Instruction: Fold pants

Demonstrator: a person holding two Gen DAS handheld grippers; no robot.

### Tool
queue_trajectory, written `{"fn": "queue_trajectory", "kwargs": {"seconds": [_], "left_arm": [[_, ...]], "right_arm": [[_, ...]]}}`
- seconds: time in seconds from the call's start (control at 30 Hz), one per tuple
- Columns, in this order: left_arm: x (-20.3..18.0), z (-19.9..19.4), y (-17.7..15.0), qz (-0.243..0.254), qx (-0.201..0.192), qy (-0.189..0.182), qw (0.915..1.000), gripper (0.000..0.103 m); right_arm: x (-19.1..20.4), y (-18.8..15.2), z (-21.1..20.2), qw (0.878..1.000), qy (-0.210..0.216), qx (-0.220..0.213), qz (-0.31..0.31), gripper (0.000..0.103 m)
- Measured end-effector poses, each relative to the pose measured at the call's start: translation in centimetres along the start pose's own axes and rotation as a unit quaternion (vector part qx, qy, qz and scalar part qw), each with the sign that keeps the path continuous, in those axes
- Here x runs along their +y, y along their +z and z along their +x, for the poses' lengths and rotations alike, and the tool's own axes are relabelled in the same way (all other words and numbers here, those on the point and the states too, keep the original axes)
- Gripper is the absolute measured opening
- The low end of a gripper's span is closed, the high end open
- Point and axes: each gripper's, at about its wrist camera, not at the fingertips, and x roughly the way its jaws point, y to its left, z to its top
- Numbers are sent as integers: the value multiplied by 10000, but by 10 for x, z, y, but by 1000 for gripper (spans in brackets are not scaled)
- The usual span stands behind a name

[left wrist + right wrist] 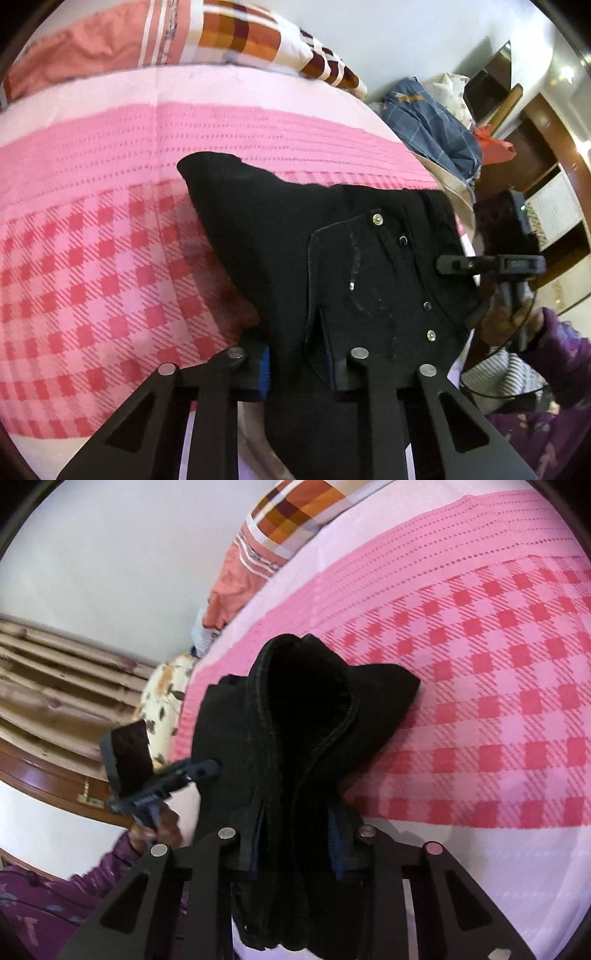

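Both grippers, left gripper and right gripper, clamp the black pants, bunched and lifted over the pink bedspread: folding looks partway, final lay-down and flattening remain.

The pants lie on the bedspread, pillows at its far edge behind them.

Both wrist views close over pants

Soft, even indoor light with faint shadows — the black pants swallow detail, the fisheye bends the bed toward dark corners, and the curtain is motion-blurred.
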Motion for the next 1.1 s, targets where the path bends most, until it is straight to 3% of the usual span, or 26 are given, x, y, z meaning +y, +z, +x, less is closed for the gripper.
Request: {"fn": "queue_trajectory", "kwargs": {"seconds": [0.13,0.3,0.83,1.1], "left_arm": [[0,-8,-3,-217,-236,-65,9995,18],[-9,-25,-5,-125,-438,17,9990,18],[24,-94,7,-282,-1068,997,9889,18],[65,-127,20,-483,-1409,1338,9798,18]], "right_arm": [[6,-2,-4,9993,280,-160,209,27],[23,-2,-1,9979,533,-241,262,27],[75,40,68,9922,1187,-160,348,27],[108,75,115,9910,1326,18,179,27]]}}
